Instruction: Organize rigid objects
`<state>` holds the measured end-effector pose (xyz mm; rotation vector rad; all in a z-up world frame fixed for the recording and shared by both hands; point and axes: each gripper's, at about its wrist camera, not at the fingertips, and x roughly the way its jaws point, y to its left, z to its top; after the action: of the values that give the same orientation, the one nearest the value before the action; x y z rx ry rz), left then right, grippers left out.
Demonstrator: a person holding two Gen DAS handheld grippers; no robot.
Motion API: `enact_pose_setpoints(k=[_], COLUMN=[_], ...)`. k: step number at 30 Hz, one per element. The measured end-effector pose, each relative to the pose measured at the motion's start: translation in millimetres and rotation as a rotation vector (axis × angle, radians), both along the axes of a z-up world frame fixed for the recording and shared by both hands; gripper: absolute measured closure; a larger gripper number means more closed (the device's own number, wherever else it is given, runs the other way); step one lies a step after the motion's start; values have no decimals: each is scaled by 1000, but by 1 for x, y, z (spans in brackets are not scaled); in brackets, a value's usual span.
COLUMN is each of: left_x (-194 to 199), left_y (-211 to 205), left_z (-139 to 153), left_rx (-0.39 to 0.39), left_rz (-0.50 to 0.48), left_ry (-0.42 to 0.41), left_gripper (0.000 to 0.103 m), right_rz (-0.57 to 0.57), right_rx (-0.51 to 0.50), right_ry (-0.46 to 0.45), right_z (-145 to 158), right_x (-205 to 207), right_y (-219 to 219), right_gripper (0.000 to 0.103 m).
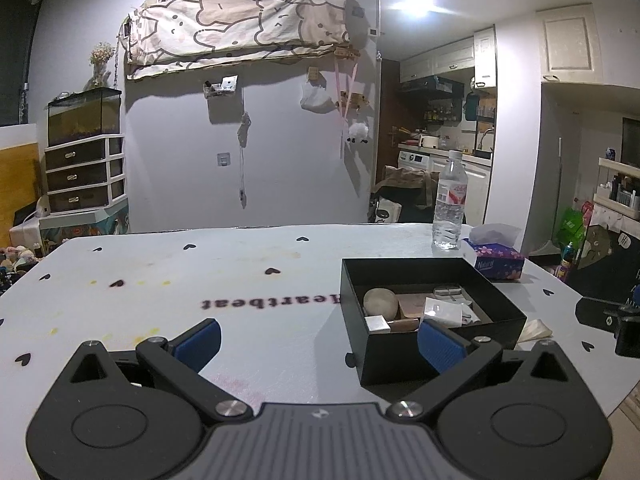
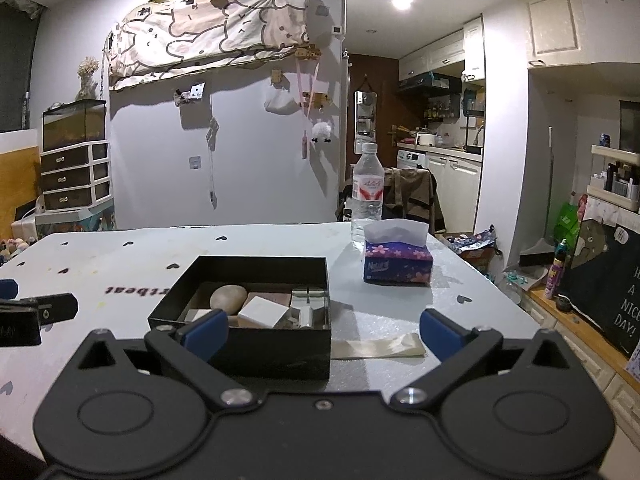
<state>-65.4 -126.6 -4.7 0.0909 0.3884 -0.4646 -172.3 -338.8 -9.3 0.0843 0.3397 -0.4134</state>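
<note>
Both tools are hovering low over the table's near edge with blue pads spread wide and empty: the left tool [image 1: 318, 346] just left of the black box [image 2: 256, 308], the right tool [image 2: 322, 332] facing its right wall. The box is sitting toward the table's right side, holding a pale stone [image 2: 228, 297], a white block [image 2: 262, 311] and other small pieces, apparently gathered there. A flat cream strip [image 2: 378, 347] is lying on the table against the box's right side, probably next for collection.

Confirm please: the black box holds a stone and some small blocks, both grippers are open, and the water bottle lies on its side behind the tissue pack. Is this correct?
Not fully. The water bottle stands upright, cap on top, behind the tissue pack, as the right wrist view shows. The rest holds: the black box contains a stone and small blocks, and the left gripper and right gripper are open.
</note>
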Motion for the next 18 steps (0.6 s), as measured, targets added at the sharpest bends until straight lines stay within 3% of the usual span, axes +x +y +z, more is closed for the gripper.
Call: enact_pose_setpoints(k=[18], left_x=[-1], left_y=[1], left_z=[-1], left_rx=[-2], left_rz=[-3], left_ry=[2], left_gripper=[0], right_rz=[-2], right_rx=[4], right_ry=[7], right_z=[-2], right_x=[-1], right_y=[0], right_gripper=[0])
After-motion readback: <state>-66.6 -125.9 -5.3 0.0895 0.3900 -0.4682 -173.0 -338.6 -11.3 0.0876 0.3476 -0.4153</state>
